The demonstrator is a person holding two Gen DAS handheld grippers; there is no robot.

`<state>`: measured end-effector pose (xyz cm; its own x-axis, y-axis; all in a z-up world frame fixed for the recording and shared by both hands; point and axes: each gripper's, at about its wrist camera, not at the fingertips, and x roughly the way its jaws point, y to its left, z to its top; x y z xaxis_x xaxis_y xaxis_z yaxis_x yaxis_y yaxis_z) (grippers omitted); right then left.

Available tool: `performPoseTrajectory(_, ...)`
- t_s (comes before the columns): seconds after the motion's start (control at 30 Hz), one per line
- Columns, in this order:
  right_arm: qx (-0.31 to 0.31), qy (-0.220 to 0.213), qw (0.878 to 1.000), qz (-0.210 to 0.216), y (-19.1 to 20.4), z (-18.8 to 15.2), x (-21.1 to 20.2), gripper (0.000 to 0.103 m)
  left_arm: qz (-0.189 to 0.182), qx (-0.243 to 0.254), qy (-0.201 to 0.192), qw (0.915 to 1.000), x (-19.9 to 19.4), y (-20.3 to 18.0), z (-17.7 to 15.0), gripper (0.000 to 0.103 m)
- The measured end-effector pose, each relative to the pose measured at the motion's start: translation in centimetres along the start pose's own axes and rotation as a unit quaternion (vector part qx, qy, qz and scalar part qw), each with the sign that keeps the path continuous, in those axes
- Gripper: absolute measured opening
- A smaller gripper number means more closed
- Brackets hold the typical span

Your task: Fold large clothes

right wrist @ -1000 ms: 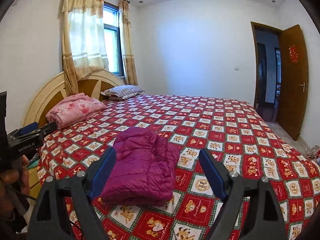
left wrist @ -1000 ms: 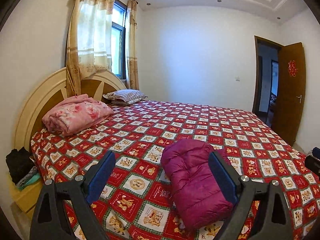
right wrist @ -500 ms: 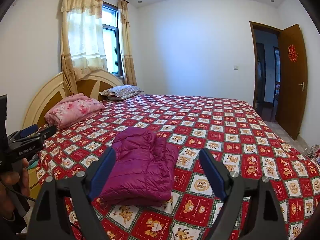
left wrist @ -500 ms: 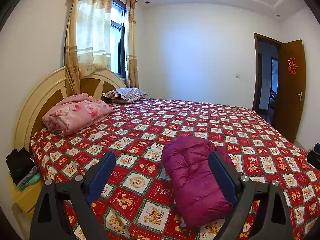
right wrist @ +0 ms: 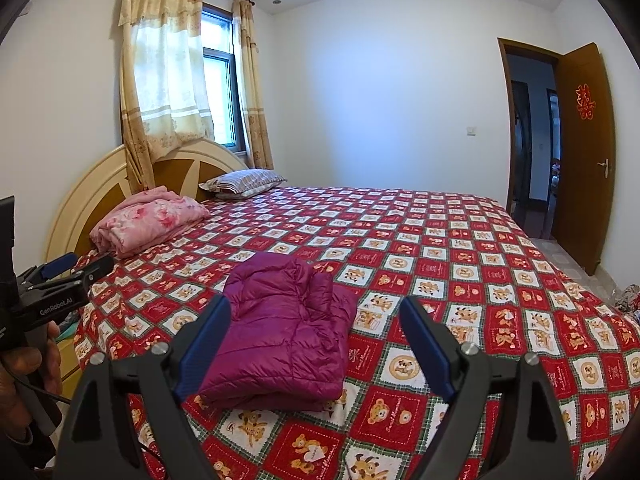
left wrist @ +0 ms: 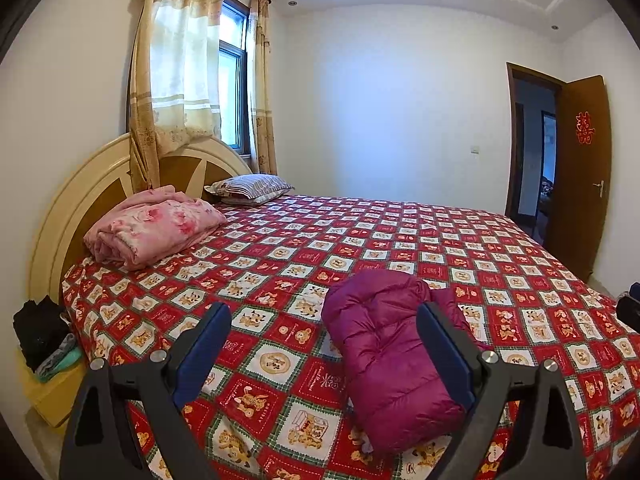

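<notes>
At far left a low stand (left wrist: 48, 396) beside the bed (left wrist: 280, 248) carries a small heap of dark and teal clothes (left wrist: 44, 340); it is the nearest thing here to a holder, and no basket, box or drawer shows in either view, so nothing can be said of contents beyond that heap. Next along, by the headboard (left wrist: 72, 208), lies a folded pink blanket (left wrist: 152, 228), then a striped pillow (left wrist: 252, 188). The left gripper (left wrist: 324, 352) hangs above the near edge of the bed with its jaws spread wide and nothing between the pads. The jacket (right wrist: 284, 332), a purple quilted puffer, lies already folded into a thick bundle on the red patterned sheet near that edge, a little right of the left gripper and left of centre for the right gripper (right wrist: 314, 344), which is likewise spread wide and empty, clear of the cloth. The jacket looks light, soft and springy, with a slick shell: it will likely puff open again and slide in a thin pinch. A deep bite across several layers at a folded edge or a stitched seam would probably hold best, one gripper at each end. At right an open door (right wrist: 584, 152).
</notes>
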<state>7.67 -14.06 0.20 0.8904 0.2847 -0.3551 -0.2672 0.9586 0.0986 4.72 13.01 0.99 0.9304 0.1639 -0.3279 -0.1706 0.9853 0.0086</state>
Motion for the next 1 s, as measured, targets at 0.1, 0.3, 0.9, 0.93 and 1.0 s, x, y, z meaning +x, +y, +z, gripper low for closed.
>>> performPoseTrajectory(0.1, 0.002, 0.001, 1.0, 0.0, 0.02, -0.04, 0.04, 0.089, 0.0, 0.0, 0.002, 1.0, 0.02, 0.0, -0.07, 0.094)
performPoseTrajectory(0.3, 0.0, 0.003, 1.0, 0.001, 0.24, -0.08, 0.12, 0.089, 0.0, 0.0, 0.003, 1.0, 0.09, -0.07, -0.2, 0.094)
performPoseTrajectory(0.9, -0.002, 0.007, 1.0, 0.004, 0.65, -0.3, 0.27, 0.089, 0.0, 0.001, 0.013, 0.9999, 0.52, 0.39, -0.57, 0.094)
performPoseTrajectory(0.93, -0.001, 0.007, 1.0, 0.003, 0.66, -0.29, 0.27, 0.089, 0.001, 0.0, 0.014, 0.9999, 0.57, 0.44, -0.61, 0.094)
performPoseTrajectory(1.0, -0.002, 0.008, 1.0, 0.004, 0.66, -0.28, 0.28, 0.089, -0.005, 0.0, 0.019, 0.9998, 0.67, 0.56, -0.69, 0.094)
